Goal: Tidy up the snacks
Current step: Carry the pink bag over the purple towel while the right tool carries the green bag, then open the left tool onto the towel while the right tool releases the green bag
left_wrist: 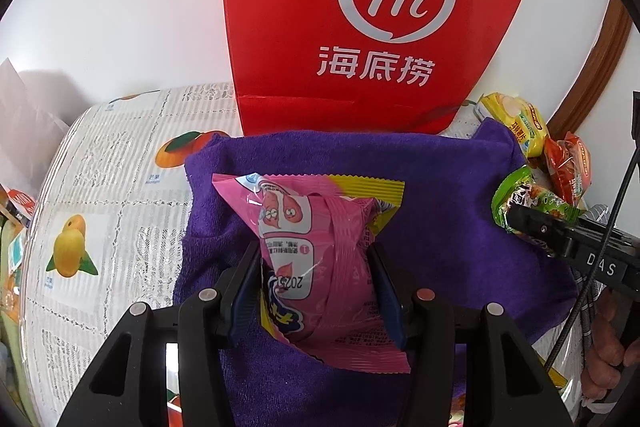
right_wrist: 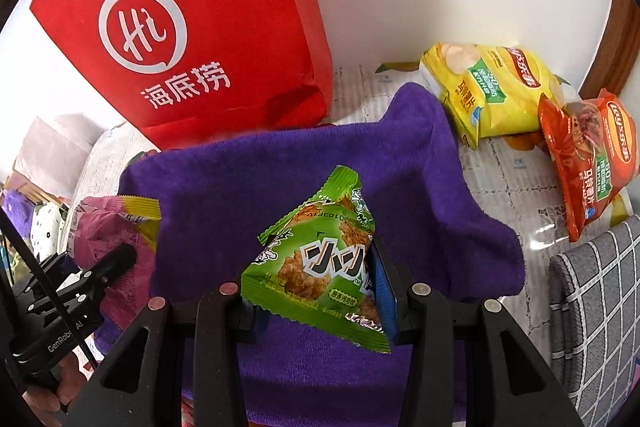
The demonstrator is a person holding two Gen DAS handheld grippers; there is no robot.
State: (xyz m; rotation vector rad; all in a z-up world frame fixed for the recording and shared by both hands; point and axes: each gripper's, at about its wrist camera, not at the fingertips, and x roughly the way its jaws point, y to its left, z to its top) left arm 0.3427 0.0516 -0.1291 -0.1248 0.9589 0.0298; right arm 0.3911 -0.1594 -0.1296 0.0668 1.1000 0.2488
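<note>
your left gripper [left_wrist: 314,267] squeezes pink snack bag [left_wrist: 316,251], jaws tight on both sides. your right gripper [right_wrist: 316,279] pinches green snack bag [right_wrist: 320,275]. both bags over purple towel [right_wrist: 248,179].

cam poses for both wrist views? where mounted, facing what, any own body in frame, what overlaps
Left wrist: on the left gripper, angled down at the purple towel; its fingers clamp the pink snack packet; right gripper and a hand at right.
Right wrist: on the right gripper, angled down; clamps the green snack packet; left gripper at left.
Shared: towel, red paper bag, yellow chip bag, orange chip bag.
</note>
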